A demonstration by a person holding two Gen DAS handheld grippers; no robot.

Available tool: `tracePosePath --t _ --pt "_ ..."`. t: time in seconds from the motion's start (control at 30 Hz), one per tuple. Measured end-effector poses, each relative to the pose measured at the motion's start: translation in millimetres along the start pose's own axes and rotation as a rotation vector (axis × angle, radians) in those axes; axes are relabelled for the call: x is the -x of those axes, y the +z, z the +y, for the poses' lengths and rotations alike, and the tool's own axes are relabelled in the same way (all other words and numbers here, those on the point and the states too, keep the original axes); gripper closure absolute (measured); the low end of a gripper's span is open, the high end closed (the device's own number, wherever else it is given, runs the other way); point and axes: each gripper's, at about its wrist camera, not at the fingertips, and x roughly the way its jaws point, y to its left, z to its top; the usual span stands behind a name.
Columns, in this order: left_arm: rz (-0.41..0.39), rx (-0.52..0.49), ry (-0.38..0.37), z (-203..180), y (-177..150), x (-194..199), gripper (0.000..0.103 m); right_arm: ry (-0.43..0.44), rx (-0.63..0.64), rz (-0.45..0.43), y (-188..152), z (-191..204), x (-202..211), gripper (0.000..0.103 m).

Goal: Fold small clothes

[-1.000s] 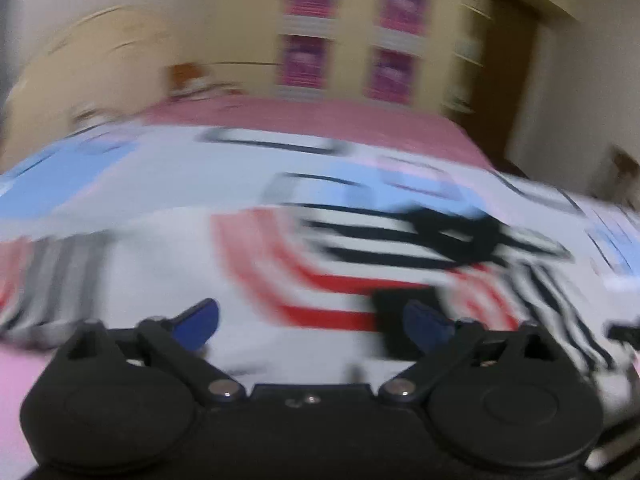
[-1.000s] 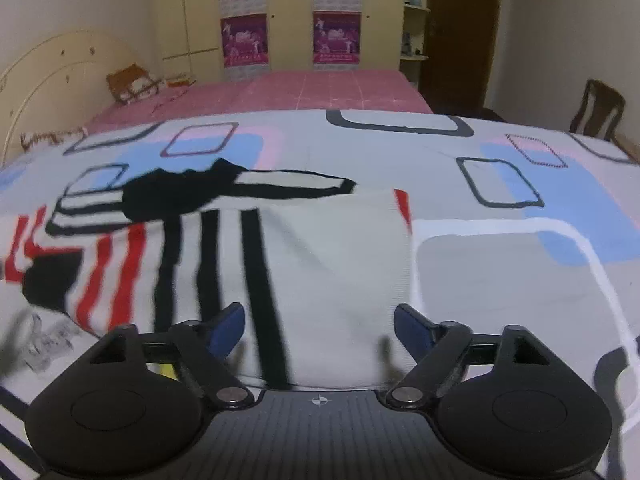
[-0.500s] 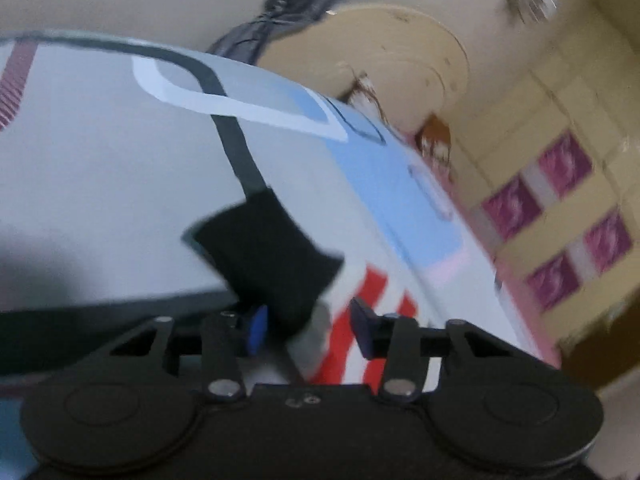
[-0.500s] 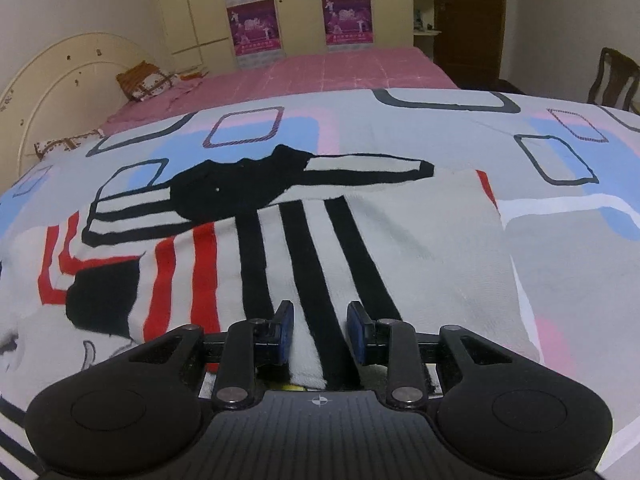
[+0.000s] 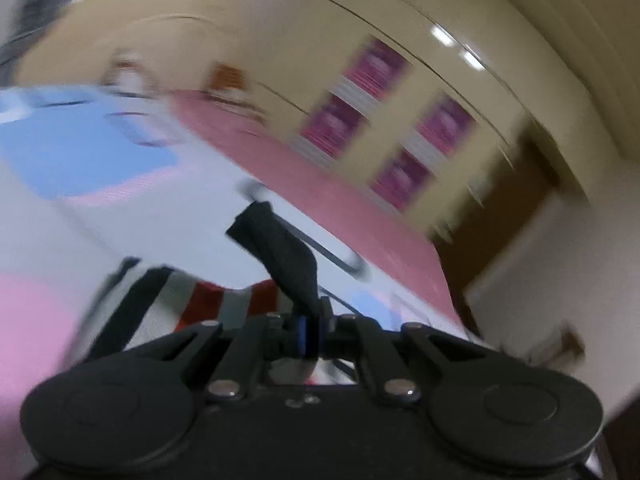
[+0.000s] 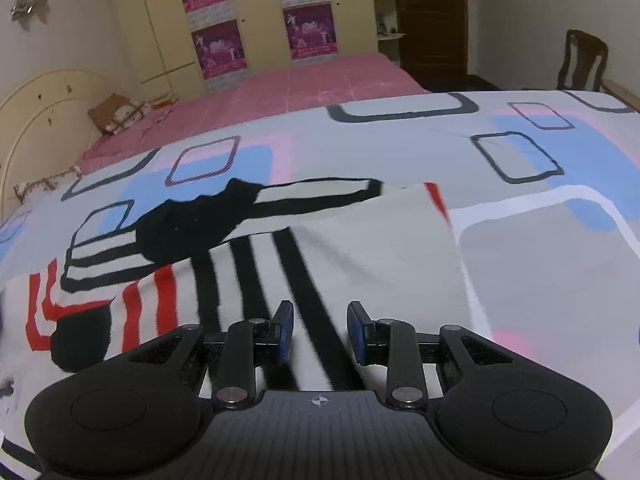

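Observation:
A small knit sweater [image 6: 380, 248], white with black and red stripes and a black patch, lies spread on the patterned bedspread [image 6: 540, 280]. My right gripper [image 6: 320, 330] sits at its near hem, jaws narrowed onto the cloth, with a black stripe running between the pads. In the blurred left wrist view my left gripper [image 5: 311, 332] is shut on a black cuff [image 5: 280, 256] of the sweater. The cuff sticks up from the pads, lifted off the bed. The striped part of the sweater [image 5: 208, 304] trails below it.
Beyond the bedspread is a pink bed sheet [image 6: 320, 84], then a cream wardrobe [image 6: 256, 20] with purple posters. A rounded headboard [image 6: 44, 120] stands at the left. A wooden chair [image 6: 584, 60] and a dark door are at the right.
My left gripper closed on the black cuff, swung and rolled, and lifted it. My right gripper narrowed on the near hem and has stayed almost in place since.

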Motion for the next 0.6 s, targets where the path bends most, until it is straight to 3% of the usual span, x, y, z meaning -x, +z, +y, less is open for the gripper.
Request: tracePosePath --t 0.1,0.27,0.4,0.53,0.57,0.6 --pt "0.079 -0.183 0.012 -65 -31 -23 0.098 0.001 -0.024 -0.013 2 -15 8 0.073" --pt "0.207 -0.408 -0.037 -144 -87 -50 0.098 0.008 -0.061 -0.027 3 -39 21 0.073" --pt "0.31 -0.494 -0.069 -169 -125 -70 0.098 0.017 -0.088 -0.023 0 -55 28 0.073" --pt "0.408 -0.543 -0.094 -166 -151 -98 0.096 0.048 -0.128 -0.007 -4 -70 33 0.072" --pt "0.407 -0.552 -0.111 -168 -156 -103 0.085 0.07 -0.139 -0.002 -4 -73 33 0.072" --pt "0.394 -0.56 -0.137 -171 -160 -99 0.066 0.083 -0.146 0.002 -3 -74 34 0.072"
